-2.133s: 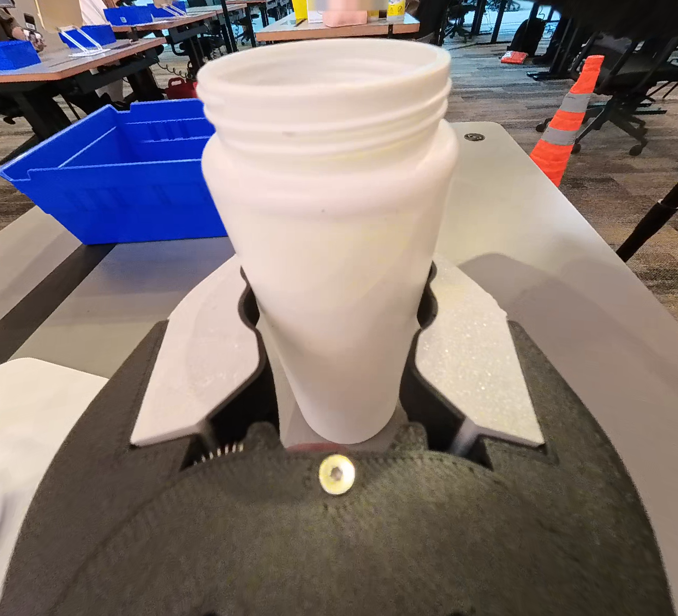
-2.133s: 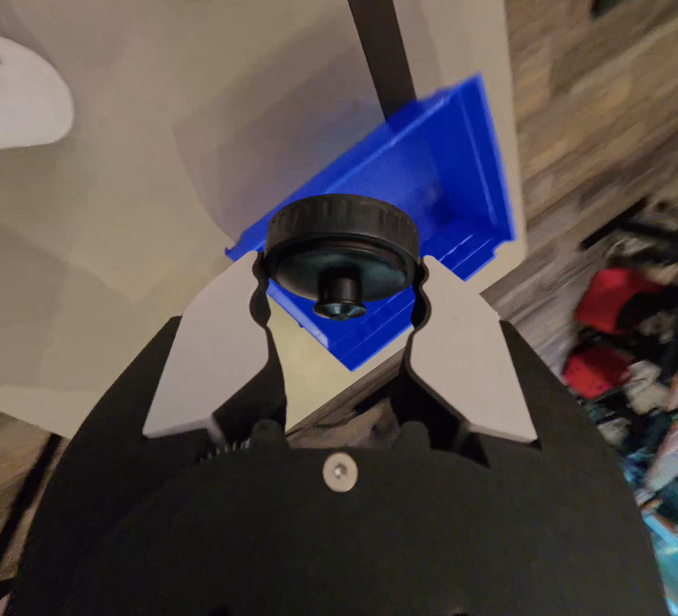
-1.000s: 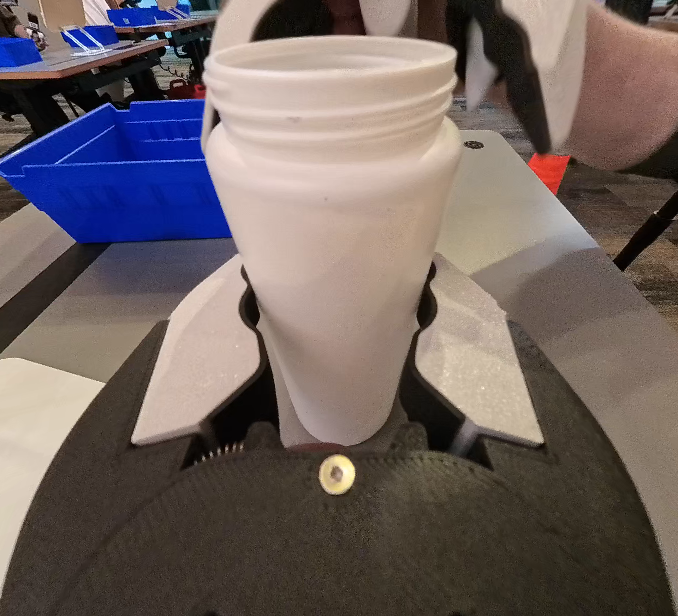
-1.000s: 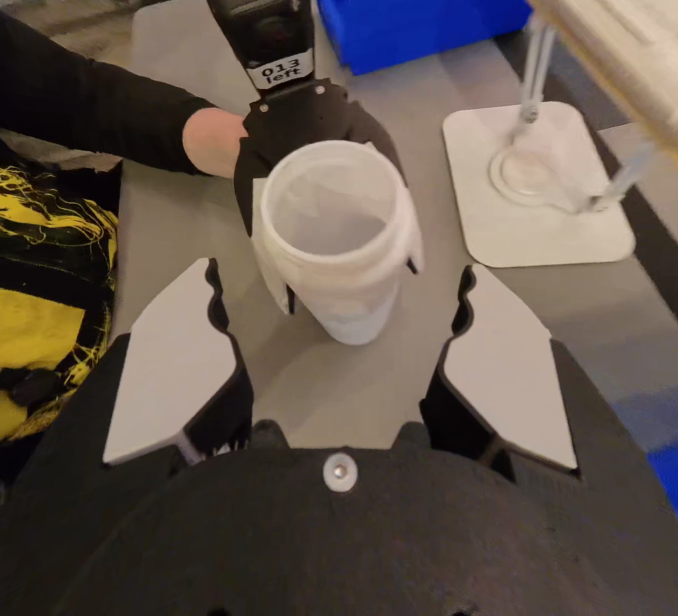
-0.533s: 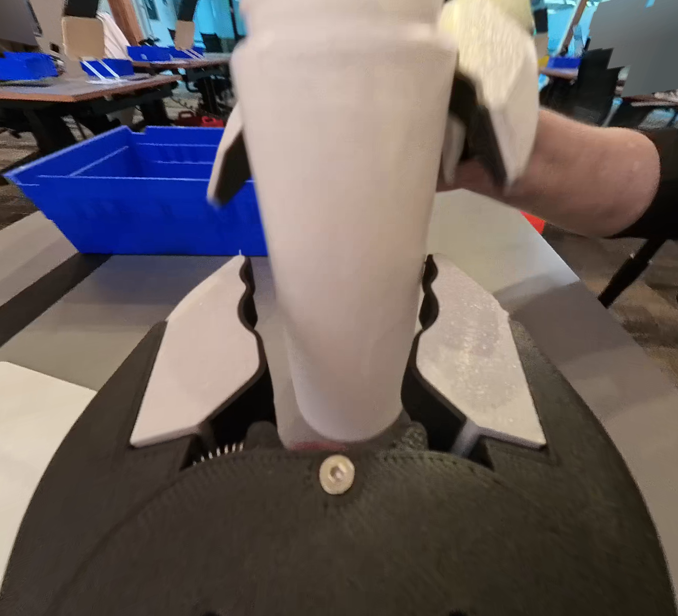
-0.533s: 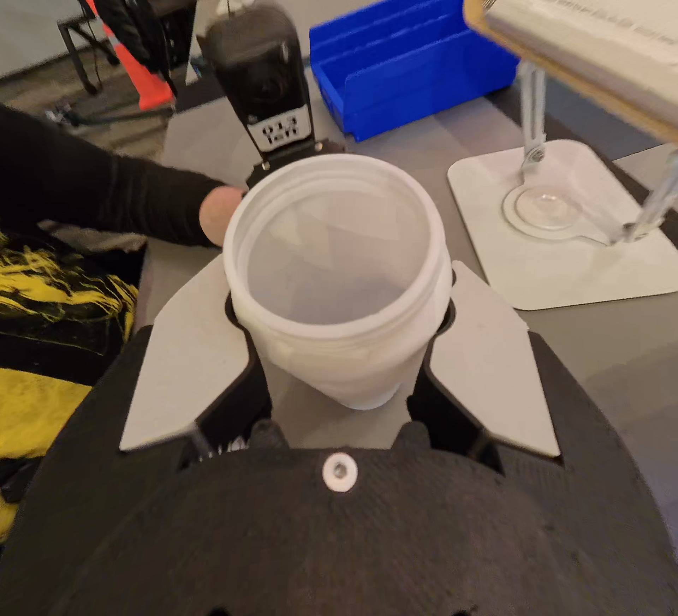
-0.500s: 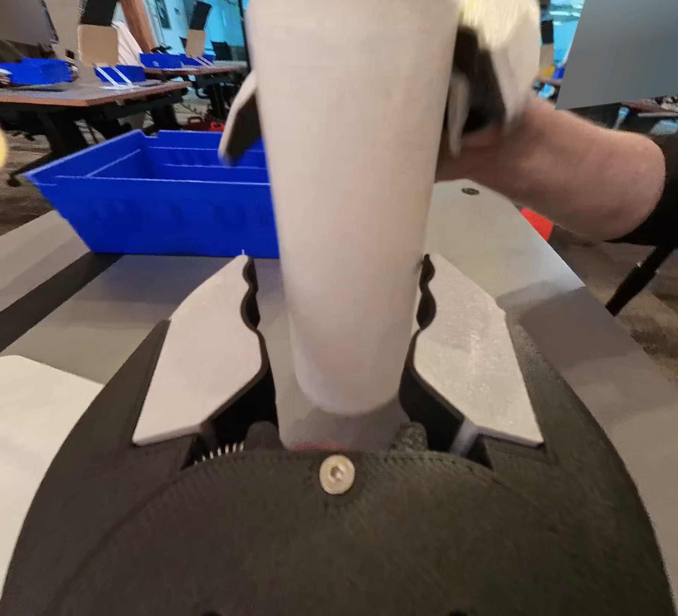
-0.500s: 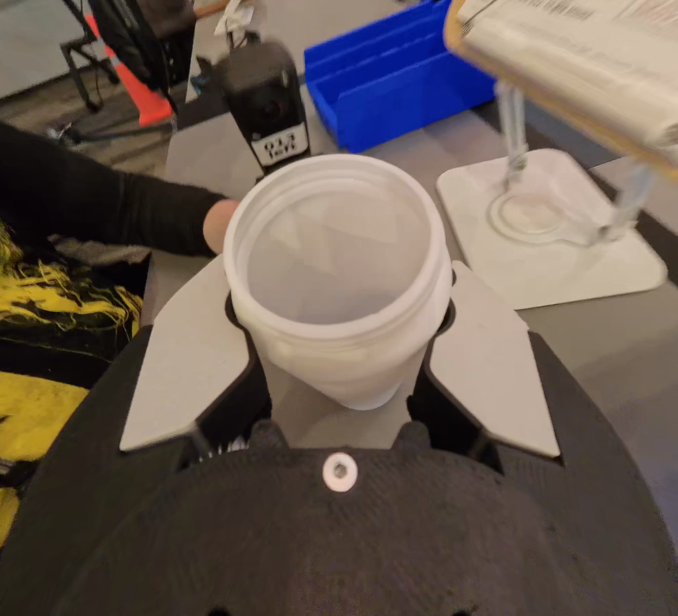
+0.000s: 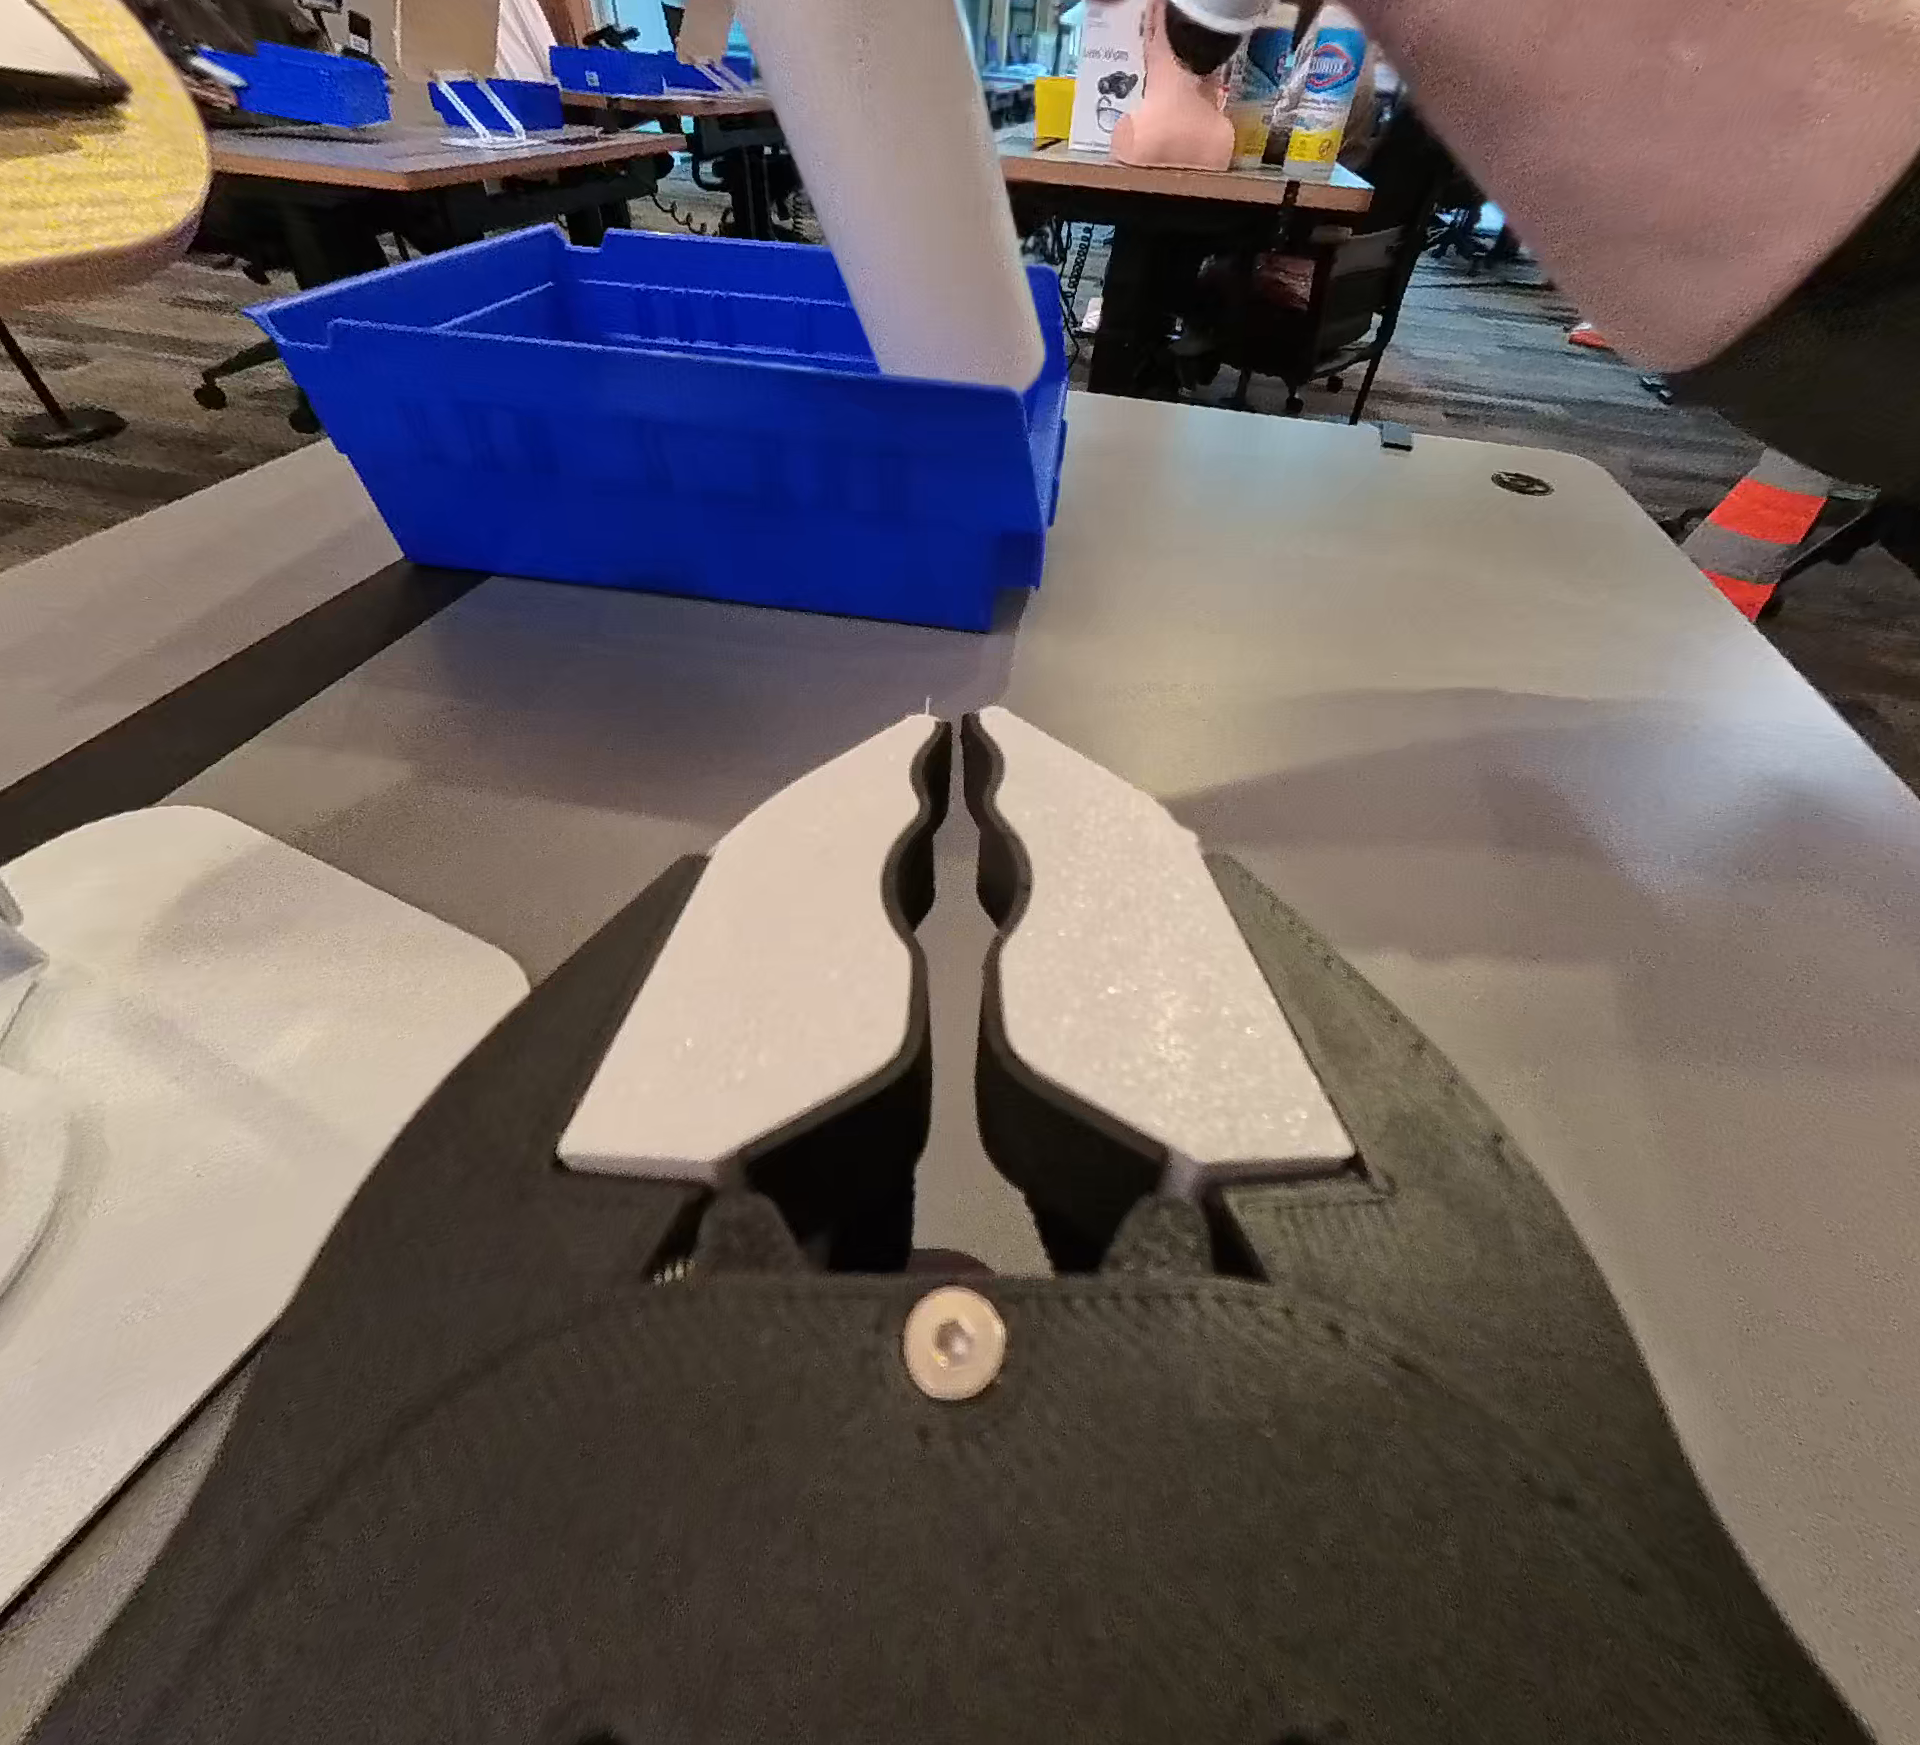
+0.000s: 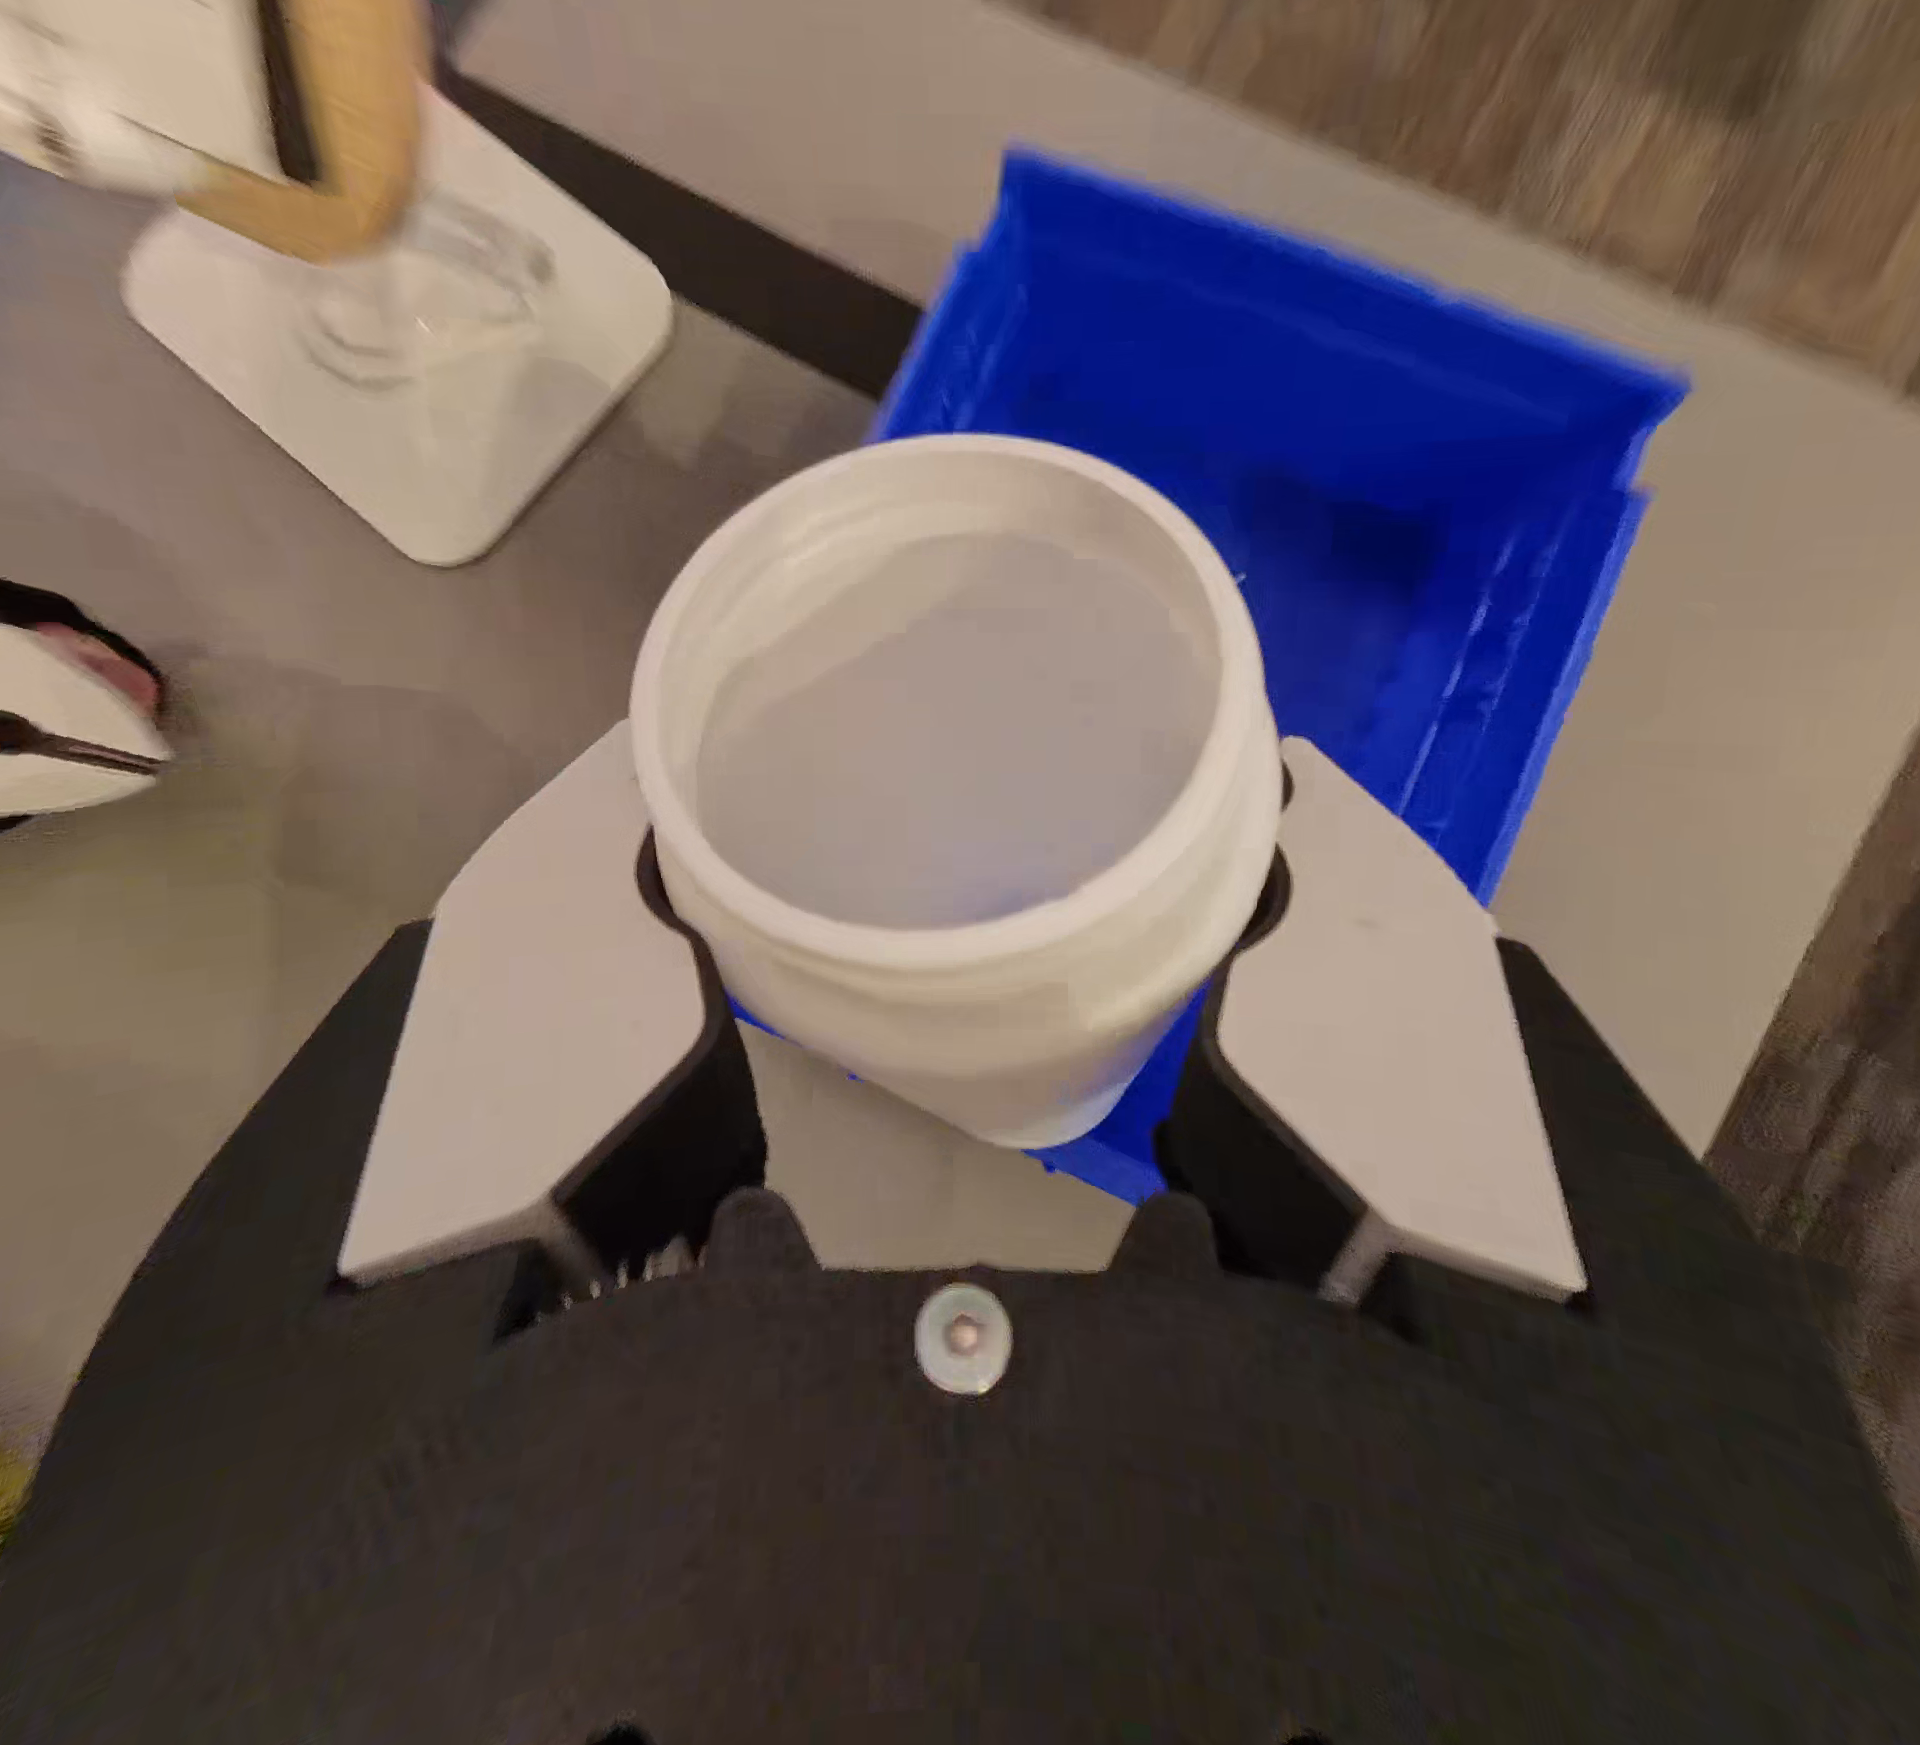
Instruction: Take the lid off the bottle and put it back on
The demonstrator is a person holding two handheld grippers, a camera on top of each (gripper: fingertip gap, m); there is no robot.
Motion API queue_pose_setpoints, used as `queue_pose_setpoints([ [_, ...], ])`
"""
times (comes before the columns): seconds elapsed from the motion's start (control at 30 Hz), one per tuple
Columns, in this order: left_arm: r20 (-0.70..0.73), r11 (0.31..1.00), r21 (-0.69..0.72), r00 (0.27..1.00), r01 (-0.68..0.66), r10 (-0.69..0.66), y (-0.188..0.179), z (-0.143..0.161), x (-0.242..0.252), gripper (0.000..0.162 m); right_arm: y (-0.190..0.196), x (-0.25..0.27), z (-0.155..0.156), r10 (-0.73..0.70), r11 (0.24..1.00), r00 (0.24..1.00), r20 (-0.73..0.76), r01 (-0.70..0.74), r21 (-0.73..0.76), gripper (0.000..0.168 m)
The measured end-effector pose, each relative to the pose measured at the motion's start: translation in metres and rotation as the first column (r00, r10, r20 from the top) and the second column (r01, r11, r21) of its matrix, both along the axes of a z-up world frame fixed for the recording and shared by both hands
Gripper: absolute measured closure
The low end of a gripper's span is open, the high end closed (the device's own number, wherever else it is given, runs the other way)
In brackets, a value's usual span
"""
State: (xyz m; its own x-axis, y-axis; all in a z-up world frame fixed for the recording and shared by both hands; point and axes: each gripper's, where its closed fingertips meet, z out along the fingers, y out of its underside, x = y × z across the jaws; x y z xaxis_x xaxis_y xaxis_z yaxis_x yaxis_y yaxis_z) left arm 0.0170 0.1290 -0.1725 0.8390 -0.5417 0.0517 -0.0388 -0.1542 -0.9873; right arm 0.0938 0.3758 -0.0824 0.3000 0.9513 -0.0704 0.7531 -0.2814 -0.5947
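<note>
The right gripper (image 10: 961,874) clamps the white bottle (image 10: 961,760) just under its threaded neck, one finger on each side, so the open mouth faces the camera and stays free for a lid; no lid shows in either view. The bottle hangs in the air over the near end of the blue bin (image 10: 1351,490), tilted, its base above the bin's rim in the left wrist view, probably being carried toward the bin's inside. The left gripper (image 9: 956,729) holds nothing, its fingers closed almost together with only a thin slit between them, low over the grey table (image 9: 1455,656) on the near side of the bin. Left of the bin stands a white stand base (image 10: 416,386) with a slanted board above it; right of the bin the table edge runs close by, so the freest room lies in front of the bin.
</note>
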Motion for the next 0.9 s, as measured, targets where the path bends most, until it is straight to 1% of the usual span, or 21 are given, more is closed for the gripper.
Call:
queue_pose_setpoints([
  [0.1, -0.003, 1.000, -0.005, 1.000, 0.002, -0.002, 0.001, -0.002, 0.000, 0.159, 0.017, -0.003, -0.045, -0.016, 0.993, 0.993, 0.119, 0.030, -0.118, 0.064],
  [0.2, -0.004, 1.000, -0.010, 1.000, 0.008, -0.008, 0.001, -0.003, 0.001, 0.158, 0.031, -0.012, -0.070, -0.037, 0.978, 0.988, 0.149, 0.066, -0.197, 0.067],
  [0.27, 0.002, 1.000, -0.012, 1.000, 0.012, -0.012, 0.001, -0.003, 0.001, 0.156, 0.042, -0.014, -0.079, -0.052, 0.977, 0.983, 0.174, 0.087, -0.196, 0.066],
  [0.37, 0.011, 1.000, -0.015, 1.000, 0.016, -0.016, 0.001, -0.003, 0.000, 0.156, 0.053, -0.017, -0.086, -0.068, 0.978, 0.983, 0.173, 0.100, -0.185, 0.066],
  [0.4, 0.012, 1.000, -0.016, 1.000, 0.017, -0.017, 0.001, -0.003, 0.000, 0.156, 0.054, -0.018, -0.085, -0.073, 0.977, 0.984, 0.160, 0.103, -0.188, 0.063],
  [0.47, 0.015, 1.000, -0.018, 1.000, 0.021, -0.021, 0.001, -0.003, 0.001, 0.155, 0.050, -0.018, -0.078, -0.075, 0.981, 0.988, 0.134, 0.097, -0.170, 0.059],
  [0.53, 0.016, 0.999, -0.020, 1.000, 0.025, -0.025, 0.001, -0.003, 0.001, 0.155, 0.045, -0.015, -0.068, -0.080, 0.989, 0.988, 0.129, 0.096, -0.117, 0.054],
  [0.57, 0.016, 0.999, -0.021, 1.000, 0.025, -0.024, 0.002, -0.003, 0.001, 0.155, 0.039, -0.016, -0.061, -0.076, 0.992, 0.991, 0.112, 0.087, -0.093, 0.055],
  [0.6, 0.016, 0.999, -0.022, 1.000, 0.024, -0.024, 0.002, -0.004, 0.001, 0.155, 0.028, -0.021, -0.049, -0.055, 0.996, 0.996, 0.069, 0.059, -0.066, 0.058],
  [0.67, 0.018, 1.000, -0.024, 1.000, 0.020, -0.019, 0.002, -0.004, 0.000, 0.154, -0.009, -0.038, -0.020, 0.048, 0.999, 0.997, -0.057, -0.048, -0.008, 0.070],
  [0.7, 0.020, 1.000, -0.023, 1.000, 0.016, -0.016, 0.003, -0.003, 0.000, 0.154, -0.032, -0.046, -0.008, 0.102, 0.995, 0.988, -0.113, -0.100, 0.024, 0.075],
  [0.77, 0.021, 1.000, -0.022, 1.000, 0.007, -0.007, 0.004, -0.003, -0.002, 0.153, -0.089, -0.065, 0.009, 0.238, 0.970, 0.949, -0.205, -0.225, 0.087, 0.079],
  [0.83, 0.019, 1.000, -0.014, 1.000, -0.022, 0.022, 0.004, -0.002, -0.006, 0.152, -0.143, -0.083, 0.009, 0.356, 0.932, 0.901, -0.250, -0.323, 0.164, 0.085],
  [0.9, -0.002, 0.997, -0.018, 0.997, -0.073, 0.073, 0.005, -0.004, -0.015, 0.152, -0.187, -0.100, -0.007, 0.437, 0.896, 0.859, -0.267, -0.389, 0.215, 0.085],
])
